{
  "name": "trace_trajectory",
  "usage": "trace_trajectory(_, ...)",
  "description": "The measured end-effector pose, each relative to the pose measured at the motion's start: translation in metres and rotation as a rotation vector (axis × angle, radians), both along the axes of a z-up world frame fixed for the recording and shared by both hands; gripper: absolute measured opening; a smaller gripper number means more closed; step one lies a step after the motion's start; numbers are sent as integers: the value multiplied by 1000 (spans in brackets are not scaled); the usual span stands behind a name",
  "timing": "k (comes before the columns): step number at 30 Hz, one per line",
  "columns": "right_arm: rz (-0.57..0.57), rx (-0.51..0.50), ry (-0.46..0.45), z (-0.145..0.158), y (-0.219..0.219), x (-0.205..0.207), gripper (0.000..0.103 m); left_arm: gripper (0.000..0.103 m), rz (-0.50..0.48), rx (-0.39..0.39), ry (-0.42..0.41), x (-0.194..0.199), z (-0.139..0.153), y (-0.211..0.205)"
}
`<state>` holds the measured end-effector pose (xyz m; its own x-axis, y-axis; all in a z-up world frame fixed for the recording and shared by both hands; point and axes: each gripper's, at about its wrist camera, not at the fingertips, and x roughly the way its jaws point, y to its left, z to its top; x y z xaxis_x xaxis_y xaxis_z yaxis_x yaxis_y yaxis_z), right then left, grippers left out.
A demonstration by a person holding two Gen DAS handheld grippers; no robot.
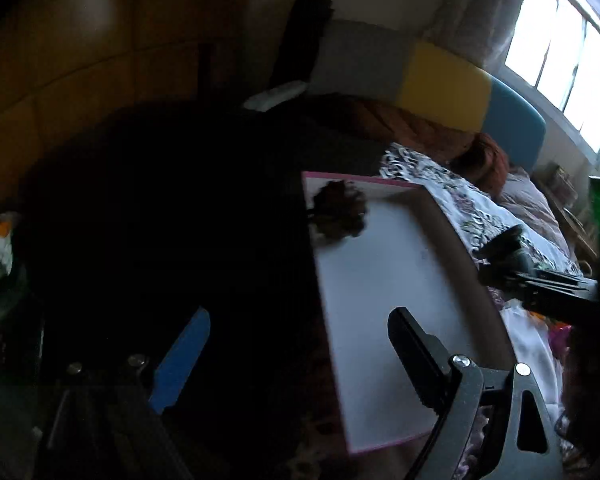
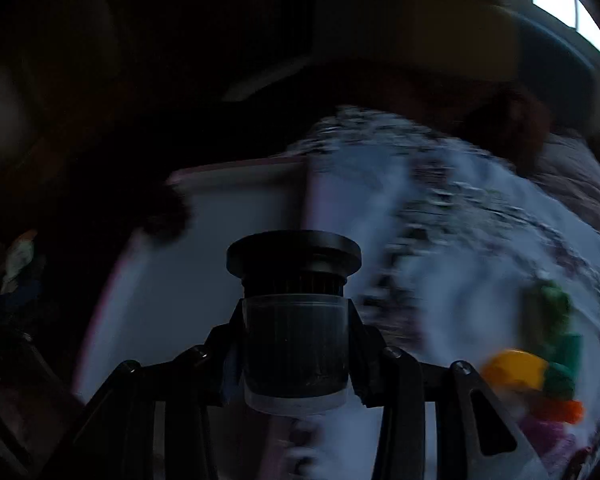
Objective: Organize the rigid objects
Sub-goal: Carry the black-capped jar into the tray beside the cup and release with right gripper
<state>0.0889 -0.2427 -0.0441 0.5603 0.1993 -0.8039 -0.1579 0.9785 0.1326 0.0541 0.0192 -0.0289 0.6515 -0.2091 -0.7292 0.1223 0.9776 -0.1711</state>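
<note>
A white box [image 1: 384,280] with a pink rim lies on the bed; a dark fuzzy clump [image 1: 338,213] sits in its far corner. My left gripper [image 1: 296,356] is open and empty, held over the box's near left edge. My right gripper [image 2: 296,344] is shut on a dark clear jar with a black lid [image 2: 294,300], held above the box [image 2: 204,280]. The right gripper with the jar also shows in the left wrist view [image 1: 508,258], at the box's right side. Several colored blocks [image 2: 548,364] lie blurred on the bedspread to the right.
A patterned white bedspread [image 1: 472,204] covers the bed, with brown pillows [image 1: 484,152] by a grey, yellow and blue headboard [image 1: 440,76]. A dark mass [image 1: 160,220] fills the left. A bright window [image 1: 564,56] is at the upper right.
</note>
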Motion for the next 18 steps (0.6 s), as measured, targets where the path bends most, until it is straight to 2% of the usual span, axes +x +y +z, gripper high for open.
trace_trajectory(5,47,69,107,-26,47,30,43,91,38,-4,9,-5,-4,19)
trace_trajectory(10,36,119,170,-45,83,55,43,91,57,-4,16,-5,-6,30)
trace_trajectory(14,24,182,168,-47,95,63,46,91,53,3,24,-6,-9,31)
trace_trajectory(16,34,206,157,-45,96,61,53,91,51,6,25,-5,-8,30)
trace_trajectory(18,41,189,129,-40,95,55,56,91,48,5,19,-6,-6,28)
